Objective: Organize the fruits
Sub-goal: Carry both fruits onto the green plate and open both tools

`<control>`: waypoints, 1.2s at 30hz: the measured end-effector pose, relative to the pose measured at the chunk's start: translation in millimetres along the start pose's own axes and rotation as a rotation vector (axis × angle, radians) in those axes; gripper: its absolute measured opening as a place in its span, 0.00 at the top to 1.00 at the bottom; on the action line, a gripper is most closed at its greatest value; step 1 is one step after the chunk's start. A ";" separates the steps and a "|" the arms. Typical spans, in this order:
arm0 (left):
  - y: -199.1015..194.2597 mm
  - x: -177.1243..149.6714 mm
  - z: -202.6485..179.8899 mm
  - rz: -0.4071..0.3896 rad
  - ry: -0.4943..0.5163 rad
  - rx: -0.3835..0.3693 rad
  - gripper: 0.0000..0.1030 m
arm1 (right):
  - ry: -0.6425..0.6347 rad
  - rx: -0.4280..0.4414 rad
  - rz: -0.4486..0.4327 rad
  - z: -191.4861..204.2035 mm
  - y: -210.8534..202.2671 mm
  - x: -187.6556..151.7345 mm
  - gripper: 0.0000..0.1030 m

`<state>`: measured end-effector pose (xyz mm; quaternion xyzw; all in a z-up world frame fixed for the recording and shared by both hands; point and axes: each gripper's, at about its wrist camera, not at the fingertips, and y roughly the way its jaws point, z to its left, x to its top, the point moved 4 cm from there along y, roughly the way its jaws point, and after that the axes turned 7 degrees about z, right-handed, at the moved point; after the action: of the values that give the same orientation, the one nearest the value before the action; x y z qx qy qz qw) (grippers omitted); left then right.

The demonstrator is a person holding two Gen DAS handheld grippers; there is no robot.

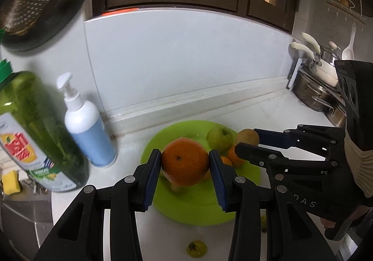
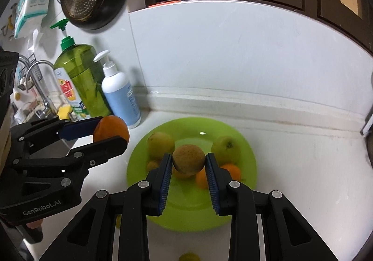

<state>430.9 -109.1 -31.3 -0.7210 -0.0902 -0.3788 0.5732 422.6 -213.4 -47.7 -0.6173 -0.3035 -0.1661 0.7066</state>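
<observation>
My left gripper is shut on a large orange and holds it above the near left part of a lime-green plate. My right gripper is shut on a brownish-yellow round fruit above the same plate. On the plate lie a green apple, a yellow-green fruit and small oranges. The right gripper also shows in the left wrist view, and the left gripper with its orange shows in the right wrist view.
A green dish-soap bottle and a white-blue pump bottle stand left of the plate by the wall. A sink and tap are further left. Pots stand at the right. A small yellow-green fruit lies on the counter near me.
</observation>
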 end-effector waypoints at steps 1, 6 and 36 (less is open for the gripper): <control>2.7 2.5 0.7 0.002 0.002 0.000 0.60 | -0.002 -0.003 0.001 -2.6 3.6 4.0 0.70; 23.9 15.1 2.1 0.024 0.028 0.012 0.60 | -0.016 -0.014 0.018 -12.4 19.5 15.8 0.70; 86.2 23.2 11.7 0.107 0.051 -0.016 0.58 | 0.046 -0.004 0.082 -34.6 70.5 25.3 0.69</control>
<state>500.9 -133.8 -82.2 -0.7194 -0.0340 -0.3664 0.5891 492.5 -230.6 -87.8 -0.6266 -0.2614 -0.1517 0.7184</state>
